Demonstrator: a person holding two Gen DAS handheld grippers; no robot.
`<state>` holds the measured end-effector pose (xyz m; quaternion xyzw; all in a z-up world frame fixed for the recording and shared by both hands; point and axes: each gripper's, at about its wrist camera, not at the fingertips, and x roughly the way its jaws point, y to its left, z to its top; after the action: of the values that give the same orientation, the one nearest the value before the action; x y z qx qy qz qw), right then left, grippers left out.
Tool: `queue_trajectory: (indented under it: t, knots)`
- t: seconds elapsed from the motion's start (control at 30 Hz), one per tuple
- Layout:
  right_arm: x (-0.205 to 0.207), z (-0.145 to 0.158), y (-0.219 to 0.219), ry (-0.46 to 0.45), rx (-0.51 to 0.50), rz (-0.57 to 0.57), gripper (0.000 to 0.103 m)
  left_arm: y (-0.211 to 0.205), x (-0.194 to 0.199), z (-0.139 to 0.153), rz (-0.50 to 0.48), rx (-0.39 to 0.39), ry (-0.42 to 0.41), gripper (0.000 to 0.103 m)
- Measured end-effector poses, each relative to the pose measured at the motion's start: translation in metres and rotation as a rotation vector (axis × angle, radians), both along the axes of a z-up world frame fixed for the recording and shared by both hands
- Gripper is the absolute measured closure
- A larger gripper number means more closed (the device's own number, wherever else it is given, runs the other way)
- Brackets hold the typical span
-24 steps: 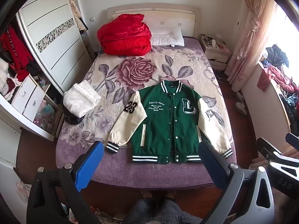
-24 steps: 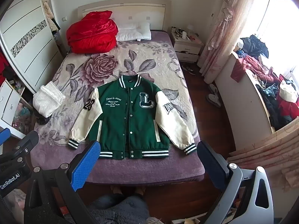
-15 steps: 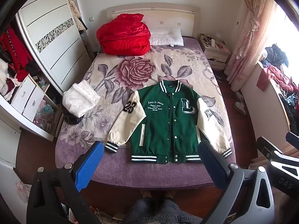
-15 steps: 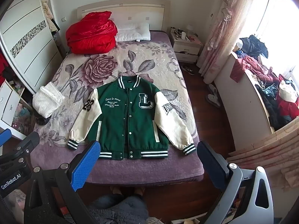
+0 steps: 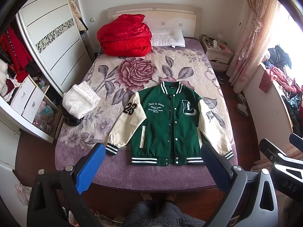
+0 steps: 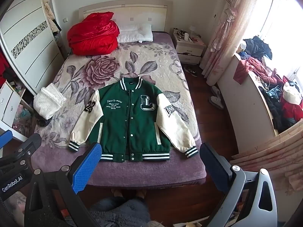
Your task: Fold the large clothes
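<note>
Jacket (image 5: 168, 124) lies flat, front up, on the bed (image 5: 132, 174) well beyond my fingers; left fingers (image 5: 89, 170) and right fingers (image 6: 85, 168) spread wide, holding nothing.

1 varsity jacket (image 5: 168, 124), 1 red quilt (image 5: 125, 35), 1 pillow (image 5: 167, 37), 1 white knit (image 5: 80, 102), 2 grippers.

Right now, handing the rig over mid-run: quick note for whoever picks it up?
Left gripper: open, empty, held above the foot of the bed.
Right gripper: open, empty, same height, beside the left.
Jacket: flat on the bed near the foot edge, front up, snapped shut, both sleeves spread out and down.
Done: jacket laid out; no fold yet.
Left: fold sleeves in, then fold the body. A white folded item sits at the bed's left edge, clear of the jacket.
</note>
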<state>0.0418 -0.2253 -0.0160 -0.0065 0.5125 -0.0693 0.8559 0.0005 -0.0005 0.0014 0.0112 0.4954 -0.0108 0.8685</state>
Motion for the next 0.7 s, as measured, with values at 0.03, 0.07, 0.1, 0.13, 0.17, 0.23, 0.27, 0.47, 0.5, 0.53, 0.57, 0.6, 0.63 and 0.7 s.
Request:
queue_trajectory:
  t: [0.03,0.07,0.1,0.13,0.17,0.23,0.27,0.47,0.5,0.53,0.57,0.6,0.63,0.7]
  knots:
    - [0.002,0.003,0.002,-0.002,-0.001,-0.002,0.0,-0.005,0.001,0.004,-0.001,0.0,0.0,0.0]
    - [0.003,0.004,0.002,-0.001,-0.001,-0.002,0.0,-0.005,0.001,0.004,-0.001,-0.001,0.0,0.0]
    - [0.002,0.003,0.002,-0.002,0.001,-0.002,0.0,-0.005,0.001,0.004,-0.001,0.0,0.0,0.0]
    - [0.002,0.004,0.002,-0.001,0.002,-0.002,0.0,-0.006,0.002,0.005,-0.001,0.001,-0.001,0.0]
    - [0.003,0.006,0.002,-0.001,0.002,-0.001,0.0,-0.005,0.001,0.004,-0.002,0.001,-0.001,0.0]
    - [0.004,0.008,0.001,-0.002,0.003,0.0,0.0,-0.005,0.001,0.005,0.001,-0.004,0.0,0.0]
    - [0.005,0.01,0.001,-0.003,0.004,0.0,0.0,-0.007,0.001,0.006,0.001,-0.004,-0.001,0.0]
    - [0.003,0.007,0.002,-0.004,0.002,-0.001,0.0,-0.009,-0.002,0.007,0.004,-0.007,-0.003,0.0]
    - [0.003,0.007,0.001,-0.005,0.002,0.0,0.0,-0.009,-0.002,0.006,0.003,-0.006,-0.003,0.0]
    - [0.005,0.01,0.005,-0.006,0.001,0.002,0.0,-0.009,-0.002,0.007,0.003,-0.007,-0.003,0.0]
    - [0.011,0.012,0.01,-0.007,-0.001,0.007,0.0,-0.009,-0.002,0.007,0.004,-0.008,-0.003,0.0]
    - [0.011,0.012,0.01,-0.007,0.0,0.007,0.0,-0.005,0.0,0.003,0.005,-0.01,-0.003,0.0]
    - [0.011,0.012,0.01,-0.007,0.0,0.007,0.0,-0.006,0.0,0.004,0.005,-0.009,-0.003,0.0]
    - [0.012,0.015,0.011,-0.006,-0.003,0.012,0.0,-0.005,0.0,0.004,0.005,-0.011,-0.004,0.0]
